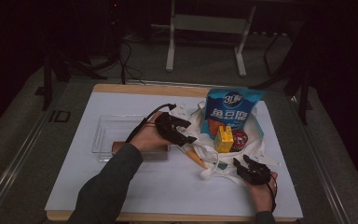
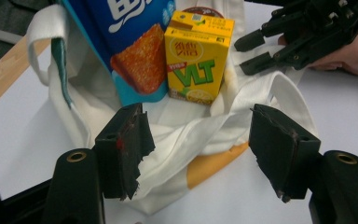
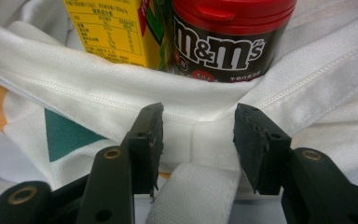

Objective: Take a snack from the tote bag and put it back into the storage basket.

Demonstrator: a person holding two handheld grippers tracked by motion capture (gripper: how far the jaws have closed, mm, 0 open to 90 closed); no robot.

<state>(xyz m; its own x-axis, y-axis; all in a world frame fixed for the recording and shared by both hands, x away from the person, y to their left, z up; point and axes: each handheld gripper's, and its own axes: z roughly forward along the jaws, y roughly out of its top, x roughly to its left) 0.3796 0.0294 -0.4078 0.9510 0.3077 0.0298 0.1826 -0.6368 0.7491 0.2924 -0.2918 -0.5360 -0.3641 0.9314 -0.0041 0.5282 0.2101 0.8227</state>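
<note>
From the high view, a white sheet (image 1: 135,186) covers a wood-edged table (image 1: 121,87) in a dim room; grey floor, dark cables and a pale metal frame (image 1: 207,28) lie beyond. A clear plastic tray (image 1: 106,135) sits left of centre. A white cloth bag (image 1: 200,122) lies right of centre, holding a blue snack packet (image 1: 232,108), a yellow drink carton (image 1: 223,139) and a red-lidded candy jar (image 1: 239,139). The left gripper (image 1: 190,140) reaches at the bag's left edge; the right gripper (image 1: 240,161) sits at its near edge. In the left gripper view, the left gripper (image 2: 198,151) has jaws apart, with bunched bag cloth (image 2: 186,135) between them; the cloth lies against one pad, but the jaws are not clamped. The carton (image 2: 198,56) stands upright beside the packet (image 2: 130,42), and the other gripper (image 2: 251,51) shows farther off. In the right gripper view, the right gripper (image 3: 198,140) has its jaws apart on either side of the bag's strap (image 3: 196,196), not pressing it; the jar (image 3: 223,37) and carton (image 3: 112,32) stand just behind the bag's rim (image 3: 74,88).
</note>
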